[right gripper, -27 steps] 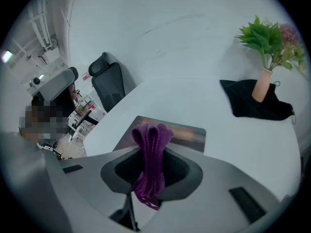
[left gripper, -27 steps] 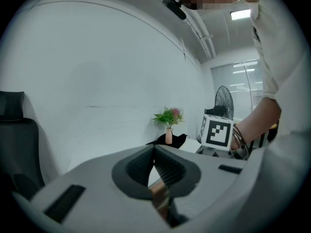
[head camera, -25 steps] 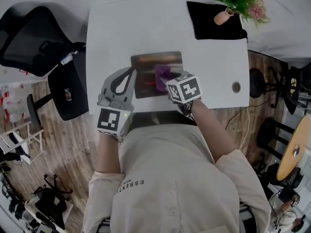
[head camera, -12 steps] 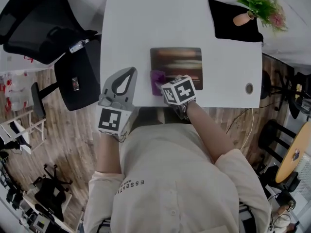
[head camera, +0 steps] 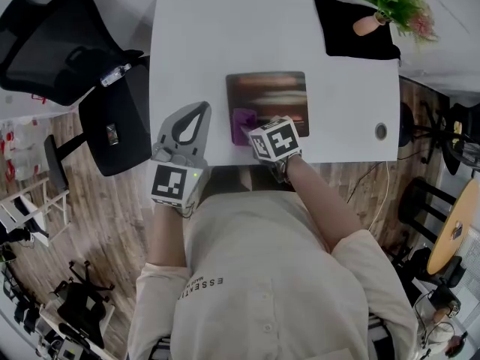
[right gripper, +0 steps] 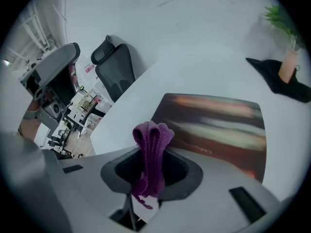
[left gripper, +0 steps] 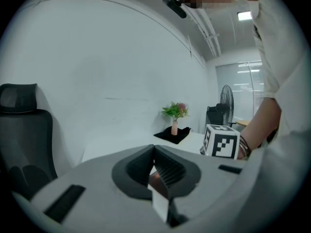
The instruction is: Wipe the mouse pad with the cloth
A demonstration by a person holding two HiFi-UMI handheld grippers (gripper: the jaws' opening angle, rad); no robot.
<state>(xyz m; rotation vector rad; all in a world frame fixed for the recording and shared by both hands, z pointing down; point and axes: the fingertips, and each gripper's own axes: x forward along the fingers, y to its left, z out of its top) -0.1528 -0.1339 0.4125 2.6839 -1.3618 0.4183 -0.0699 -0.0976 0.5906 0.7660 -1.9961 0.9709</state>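
From the head, the right tongs (right gripper: 151, 155) cover the cloth's (head camera: 241, 123) near end and part of the pad's (head camera: 274, 96) near edge. The pad's print is blurred. The left tongs (head camera: 199, 111) hide the bench's (head camera: 195, 43) near left corner.

Cloth (head camera: 241, 124) leftward to mouse pad (head camera: 276, 94) edge

white table (head camera: 195, 47) | mouse pad (head camera: 270, 96) centre-front | black mat (head camera: 352, 32) far-right corner | cable hole (head camera: 381, 131) right edge

Purple cloth (right gripper: 151, 144), bunched into an upright folded loop, pinched between the right tongs (right gripper: 149, 173), over the near left corner of the mouse pad (head camera: 270, 96), dark rectangle with reddish streaks, flat on the white bench (head camera: 195, 43)
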